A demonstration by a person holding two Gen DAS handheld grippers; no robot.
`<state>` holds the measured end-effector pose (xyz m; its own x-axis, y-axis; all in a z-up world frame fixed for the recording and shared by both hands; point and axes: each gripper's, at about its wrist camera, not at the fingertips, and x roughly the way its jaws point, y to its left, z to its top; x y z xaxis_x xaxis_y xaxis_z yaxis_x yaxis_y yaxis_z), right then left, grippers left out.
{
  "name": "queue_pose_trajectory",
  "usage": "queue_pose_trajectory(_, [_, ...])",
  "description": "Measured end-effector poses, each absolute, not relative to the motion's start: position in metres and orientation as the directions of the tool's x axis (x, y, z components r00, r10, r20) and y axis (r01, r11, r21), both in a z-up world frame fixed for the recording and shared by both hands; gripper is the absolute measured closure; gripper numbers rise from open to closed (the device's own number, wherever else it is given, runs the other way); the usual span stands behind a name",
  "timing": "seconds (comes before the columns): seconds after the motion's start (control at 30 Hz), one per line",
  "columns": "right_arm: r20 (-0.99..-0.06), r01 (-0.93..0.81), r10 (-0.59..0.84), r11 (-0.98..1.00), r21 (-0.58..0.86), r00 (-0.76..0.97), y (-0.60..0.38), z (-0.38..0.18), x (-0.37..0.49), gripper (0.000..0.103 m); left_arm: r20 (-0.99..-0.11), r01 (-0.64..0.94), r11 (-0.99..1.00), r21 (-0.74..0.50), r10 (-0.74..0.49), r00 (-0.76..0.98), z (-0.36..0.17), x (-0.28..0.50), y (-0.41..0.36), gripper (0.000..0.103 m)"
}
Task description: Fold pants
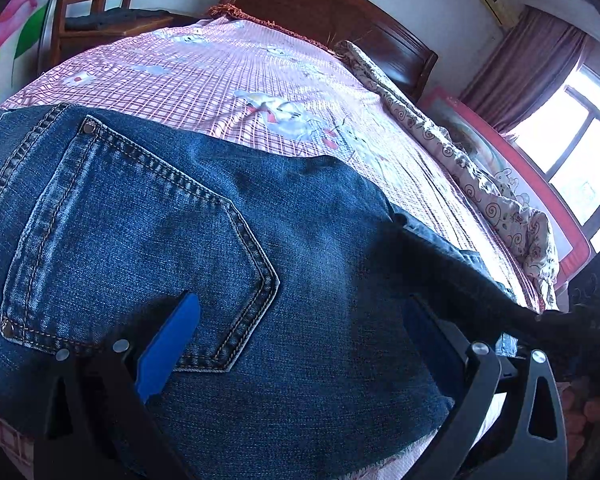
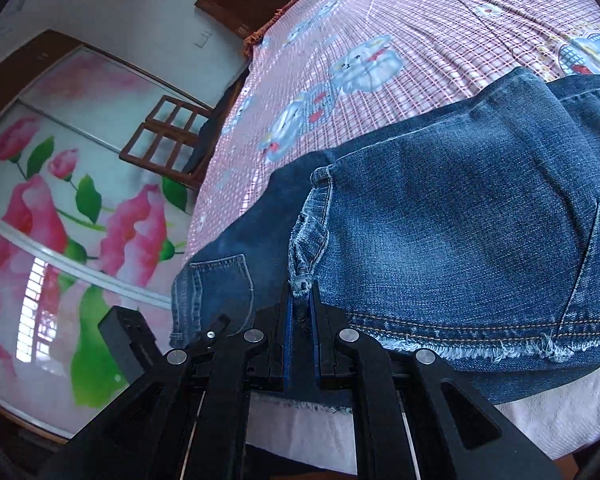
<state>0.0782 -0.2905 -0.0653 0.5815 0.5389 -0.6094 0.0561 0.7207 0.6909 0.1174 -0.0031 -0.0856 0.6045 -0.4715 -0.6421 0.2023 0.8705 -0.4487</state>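
Note:
The blue jeans lie folded on the pink checked bed sheet, back pocket up, at the near edge of the bed. My left gripper is open over them, its blue pads spread wide just above the denim by the pocket. In the right wrist view the jeans show a frayed hem along the near side. My right gripper is shut on a frayed edge of the jeans, the denim pinched between its pads.
A wooden headboard stands at the far end of the bed. A rolled floral quilt lies along the right side. A wooden chair and a wardrobe with pink flower doors stand left of the bed. A window is at right.

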Motion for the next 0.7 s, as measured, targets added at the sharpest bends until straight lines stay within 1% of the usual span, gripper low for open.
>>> queue_pose_trajectory(0.03, [-0.625, 0.047, 0.56, 0.723, 0.69, 0.544, -0.284, -0.075, 0.082, 0.091, -0.643, 0.204, 0.871, -0.447, -0.471, 0.604, -0.085, 0.117, -0.003, 0.002])
queue_pose_trajectory(0.07, [-0.66, 0.07, 0.598, 0.715, 0.696, 0.455, -0.278, -0.091, 0.089, 0.065, -0.642, 0.203, 0.87, -0.449, -0.472, 0.604, -0.085, 0.117, -0.003, 0.002])
queue_pose_trajectory(0.1, [-0.669, 0.108, 0.629, 0.692, 0.714, 0.395, -0.279, -0.101, 0.089, 0.064, -0.643, 0.202, 0.87, -0.451, -0.473, 0.602, -0.085, 0.118, -0.003, 0.002])
queue_pose_trajectory(0.17, [-0.625, 0.057, 0.63, 0.682, 0.729, 0.461, -0.299, -0.084, 0.074, 0.064, -0.644, 0.2, 0.867, -0.456, -0.477, 0.598, -0.085, 0.12, -0.001, 0.002])
queue_pose_trajectory(0.2, [-0.623, 0.049, 0.585, 0.708, 0.705, 0.519, -0.317, -0.07, 0.063, 0.064, -0.644, 0.2, 0.865, -0.459, -0.48, 0.596, -0.084, 0.12, -0.001, 0.002])
queue_pose_trajectory(0.27, [-0.578, 0.106, 0.49, 0.696, 0.71, 0.653, -0.382, -0.047, 0.04, 0.064, -0.645, 0.206, 0.867, -0.455, -0.48, 0.594, -0.084, 0.12, -0.001, 0.002])
queue_pose_trajectory(0.3, [-0.575, 0.167, 0.414, 0.691, 0.703, 0.706, -0.422, -0.041, 0.028, 0.064, -0.647, 0.211, 0.869, -0.448, -0.478, 0.594, -0.084, 0.121, -0.002, 0.002])
queue_pose_trajectory(0.33, [-0.607, 0.255, 0.296, 0.71, 0.656, 0.737, -0.462, -0.036, 0.017, 0.062, -0.65, 0.214, 0.871, -0.442, -0.475, 0.594, -0.084, 0.12, -0.003, 0.002])
queue_pose_trajectory(0.4, [-0.694, 0.427, 0.042, 0.761, 0.489, 0.719, -0.532, -0.034, 0.0, 0.062, -0.651, 0.215, 0.873, -0.439, -0.474, 0.593, -0.084, 0.12, -0.004, 0.002])
queue_pose_trajectory(0.43, [-0.725, 0.491, -0.049, 0.767, 0.414, 0.687, -0.559, -0.038, -0.007, 0.062, -0.651, 0.214, 0.872, -0.44, -0.474, 0.592, -0.084, 0.12, -0.004, 0.002])
queue_pose_trajectory(0.5, [-0.784, 0.54, -0.064, 0.759, 0.364, 0.618, -0.596, -0.055, -0.013, 0.062, -0.651, 0.212, 0.872, -0.44, -0.473, 0.593, -0.084, 0.12, -0.003, 0.002])
queue_pose_trajectory(0.57, [-0.816, 0.551, -0.072, 0.771, 0.319, 0.573, -0.609, -0.07, -0.017, 0.062, -0.654, 0.209, 0.875, -0.436, -0.468, 0.594, -0.084, 0.12, -0.004, 0.002])
queue_pose_trajectory(0.6, [-0.826, 0.558, -0.104, 0.782, 0.276, 0.554, -0.611, -0.076, -0.02, 0.062, -0.657, 0.207, 0.877, -0.434, -0.465, 0.594, -0.084, 0.12, -0.005, 0.002])
queue_pose_trajectory(0.67, [-0.815, 0.527, -0.094, 0.804, 0.276, 0.571, -0.611, -0.083, -0.024, 0.062, -0.662, 0.205, 0.879, -0.431, -0.462, 0.59, -0.083, 0.122, -0.005, 0.002])
queue_pose_trajectory(0.7, [-0.814, 0.511, -0.113, 0.824, 0.244, 0.57, -0.607, -0.084, -0.024, 0.062, -0.664, 0.205, 0.88, -0.43, -0.461, 0.588, -0.083, 0.122, -0.005, 0.002])
